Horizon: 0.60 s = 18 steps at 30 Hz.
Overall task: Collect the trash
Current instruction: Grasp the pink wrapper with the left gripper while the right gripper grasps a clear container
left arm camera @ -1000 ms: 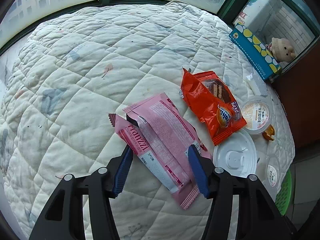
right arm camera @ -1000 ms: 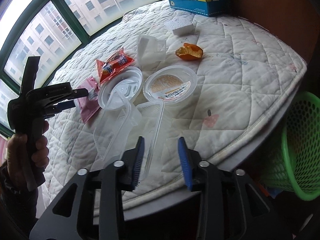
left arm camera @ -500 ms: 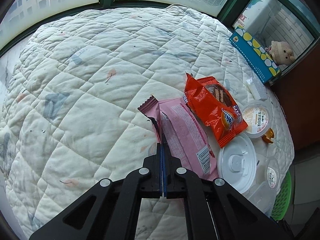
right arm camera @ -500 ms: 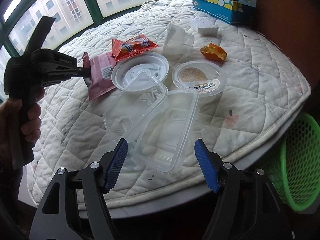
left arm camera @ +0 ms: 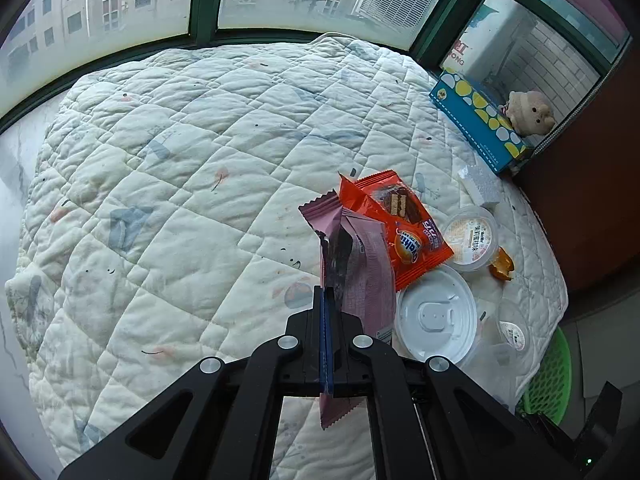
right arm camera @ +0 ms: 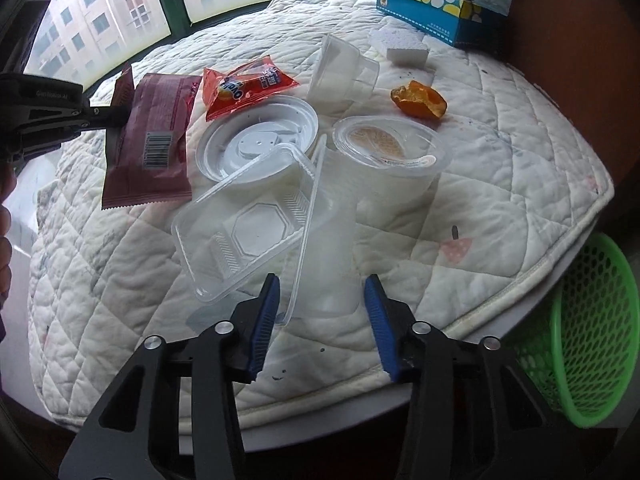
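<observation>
Left wrist view shows the left gripper (left arm camera: 326, 300), wide apart a moment ago, now pinching the pink wrapper (left arm camera: 360, 276) and lifting it off the quilt (left arm camera: 180, 208); the right gripper (right arm camera: 320, 312) is closing around the clear box (right arm camera: 256, 236); green basket (right arm camera: 580, 344) waits nearby.

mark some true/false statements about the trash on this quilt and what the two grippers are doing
1. The left gripper is shut on the pink wrapper. True.
2. The orange wrapper is in the green basket. False: it lies on the quilt.
3. The clear plastic box sits between the right gripper fingers, which are closing. True.
4. The white round lid is in the left gripper. False: it lies on the quilt.
5. The orange peel is inside the clear box. False: it lies apart, on the quilt.
</observation>
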Each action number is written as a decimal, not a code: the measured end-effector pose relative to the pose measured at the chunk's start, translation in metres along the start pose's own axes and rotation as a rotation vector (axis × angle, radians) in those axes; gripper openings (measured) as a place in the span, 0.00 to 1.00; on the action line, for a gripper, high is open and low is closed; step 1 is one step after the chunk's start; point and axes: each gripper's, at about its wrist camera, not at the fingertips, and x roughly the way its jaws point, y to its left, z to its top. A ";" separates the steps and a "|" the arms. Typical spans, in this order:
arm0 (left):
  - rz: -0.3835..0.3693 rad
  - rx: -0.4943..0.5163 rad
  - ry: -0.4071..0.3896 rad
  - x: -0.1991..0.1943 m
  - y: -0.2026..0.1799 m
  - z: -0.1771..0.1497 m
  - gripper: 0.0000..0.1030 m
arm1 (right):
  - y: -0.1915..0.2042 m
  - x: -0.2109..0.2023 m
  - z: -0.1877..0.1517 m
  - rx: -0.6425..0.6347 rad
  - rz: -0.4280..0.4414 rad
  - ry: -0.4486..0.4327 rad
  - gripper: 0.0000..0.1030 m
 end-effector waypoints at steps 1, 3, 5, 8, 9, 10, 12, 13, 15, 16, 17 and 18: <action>-0.004 0.003 -0.004 -0.003 -0.001 0.000 0.00 | -0.004 -0.002 0.000 0.016 0.017 -0.001 0.33; -0.012 0.011 -0.014 -0.009 -0.005 0.000 0.00 | -0.012 -0.006 0.000 0.054 0.055 -0.004 0.28; -0.024 0.021 -0.022 -0.015 -0.009 0.001 0.00 | -0.022 -0.010 -0.001 0.097 0.096 -0.006 0.27; -0.039 0.041 -0.033 -0.023 -0.018 0.001 0.00 | -0.032 -0.017 -0.002 0.137 0.136 -0.020 0.27; -0.044 0.048 -0.038 -0.027 -0.021 0.001 0.00 | -0.035 -0.020 -0.002 0.150 0.149 -0.025 0.27; -0.049 0.054 -0.043 -0.030 -0.024 0.001 0.00 | -0.037 -0.022 -0.003 0.162 0.162 -0.029 0.27; -0.068 0.063 -0.050 -0.037 -0.030 0.002 0.00 | -0.043 -0.029 -0.004 0.188 0.183 -0.042 0.26; -0.080 0.065 -0.052 -0.040 -0.033 0.003 0.00 | -0.045 -0.032 -0.003 0.198 0.189 -0.048 0.26; -0.104 0.073 -0.055 -0.045 -0.040 0.005 0.00 | -0.051 -0.038 -0.002 0.218 0.202 -0.060 0.26; -0.115 0.078 -0.059 -0.048 -0.044 0.006 0.00 | -0.053 -0.042 -0.002 0.227 0.209 -0.070 0.26; -0.125 0.086 -0.064 -0.052 -0.049 0.006 0.00 | -0.056 -0.045 -0.001 0.235 0.215 -0.077 0.26; -0.132 0.096 -0.069 -0.054 -0.054 0.007 0.00 | -0.058 -0.048 0.000 0.243 0.222 -0.084 0.26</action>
